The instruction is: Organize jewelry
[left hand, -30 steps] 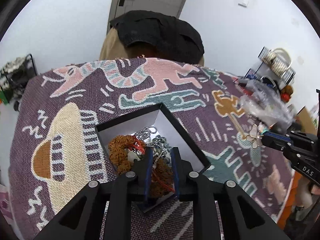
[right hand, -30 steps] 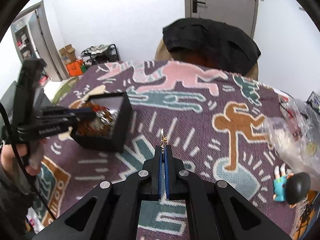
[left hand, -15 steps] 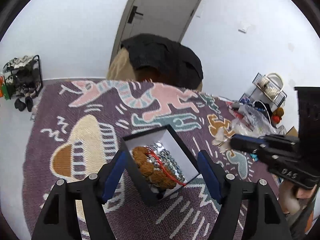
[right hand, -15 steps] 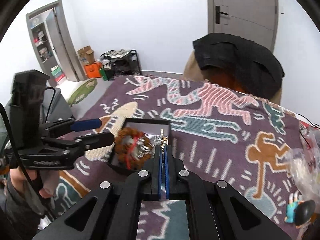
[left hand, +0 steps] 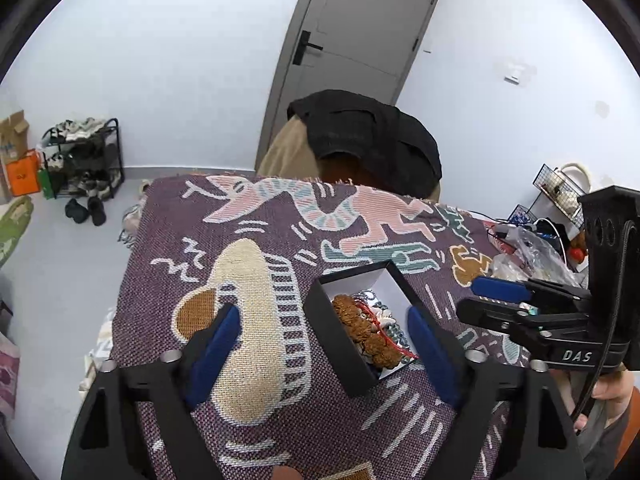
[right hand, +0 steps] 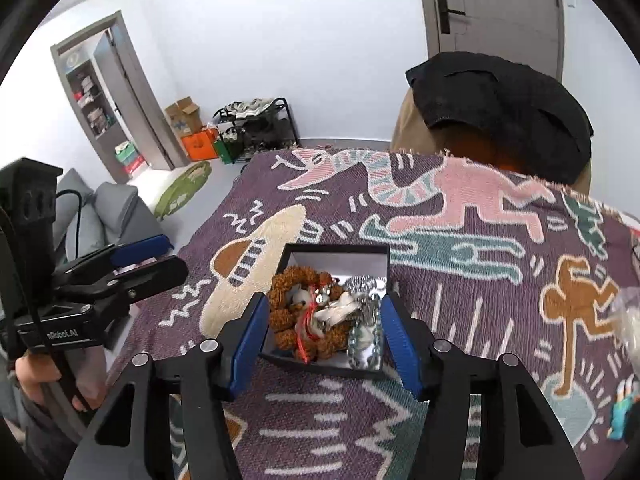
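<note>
A black box (left hand: 320, 312) (right hand: 340, 249) with a white lining sits on the patterned cloth. Inside lie a brown bead bracelet (left hand: 360, 330) (right hand: 286, 308) with red cord, a silver bead bracelet (right hand: 362, 340) and a pale flower-shaped piece (right hand: 340, 309) on top. My left gripper (left hand: 322, 344) hovers above the box's near left side. Its jaws are opening wide and grip nothing. It shows at the left in the right wrist view (right hand: 140, 260). My right gripper (right hand: 324, 340) hangs over the box's near edge with its jaws opening and nothing between the pads. It shows at the right in the left wrist view (left hand: 492, 300).
A crumpled plastic bag (left hand: 532, 252) and a wire basket (left hand: 560, 188) crowd the table's right end. A small toy figure (right hand: 620, 420) stands there too. A chair with a black garment (left hand: 368, 136) sits behind the table. The cloth's left edge (left hand: 132, 248) drops to the floor.
My left gripper opened and pulled up and back out of the box. My right gripper carried a small flower piece over the box, then opened, and the piece now lies inside.
</note>
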Tool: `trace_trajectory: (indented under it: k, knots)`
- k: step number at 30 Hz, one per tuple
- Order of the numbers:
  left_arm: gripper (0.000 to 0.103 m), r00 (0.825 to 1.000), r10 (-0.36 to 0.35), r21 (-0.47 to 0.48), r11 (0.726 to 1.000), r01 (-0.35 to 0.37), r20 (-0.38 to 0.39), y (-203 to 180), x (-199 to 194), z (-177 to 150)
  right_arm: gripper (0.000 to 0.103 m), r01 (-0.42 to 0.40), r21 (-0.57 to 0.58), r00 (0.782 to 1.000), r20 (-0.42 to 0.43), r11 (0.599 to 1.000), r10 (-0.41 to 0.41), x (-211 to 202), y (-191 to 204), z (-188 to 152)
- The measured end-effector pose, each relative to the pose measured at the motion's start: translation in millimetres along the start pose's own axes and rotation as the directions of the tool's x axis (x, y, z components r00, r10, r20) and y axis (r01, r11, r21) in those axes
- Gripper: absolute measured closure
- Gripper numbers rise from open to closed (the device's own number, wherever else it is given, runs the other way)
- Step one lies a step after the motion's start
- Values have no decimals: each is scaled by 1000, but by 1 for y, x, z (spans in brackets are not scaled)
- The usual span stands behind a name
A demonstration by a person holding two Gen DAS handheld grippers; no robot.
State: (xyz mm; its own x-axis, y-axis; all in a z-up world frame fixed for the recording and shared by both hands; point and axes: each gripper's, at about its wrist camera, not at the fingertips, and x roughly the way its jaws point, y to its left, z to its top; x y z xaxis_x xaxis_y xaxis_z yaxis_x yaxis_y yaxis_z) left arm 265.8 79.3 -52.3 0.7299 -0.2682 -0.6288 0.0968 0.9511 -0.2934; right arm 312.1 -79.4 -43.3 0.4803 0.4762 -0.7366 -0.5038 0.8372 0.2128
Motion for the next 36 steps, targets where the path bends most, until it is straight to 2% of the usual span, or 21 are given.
trace_trajectory:
  k: [3,6,7,9,14,17,21,23,28,36]
  knots:
    - [9,1000,-9,-13,1000,9,16,-2,-5,-2,44,39,19,999,9,999,-39,-12,-7,-8]
    - [0,999,-11,-19,1000,12,45,-6,-15,-2,42,52,58,998,40,997,-55,-28,-15,-15]
    - [0,998,-13,-23,1000,14,54,-7,-18,-2,40,57,68,997,50,996,-60,-33,-17,-17]
    - [0,997,-14,-26,1000,16,71,-11,-25,-2,26,79,93,993,83,993,-87,-47,-21,-23]
    - [0,992,-22,-6,1000,22,122,-26,-43,-3,20,109,150,985,119,983,-127,-73,-28,-35]
    - [0,988,-21,16,1000,19,151,-36,-53,-7,8,149,193,976,131,970,-176,-88,-33,-41]
    - [0,982,-24,45,999,16,187,-51,-69,-16,6,172,208,961,179,963,-211,-115,-28,-55]
    - [0,980,-25,54,998,14,195,-57,-76,-20,0,176,211,955,200,962,-218,-128,-27,-60]
    - [0,981,-36,75,997,22,192,-69,-94,-30,0,135,233,957,221,963,-188,-152,-24,-76]
    - [0,976,26,146,988,-59,217,-92,-130,-56,0,192,224,946,218,955,-242,-175,-5,-110]
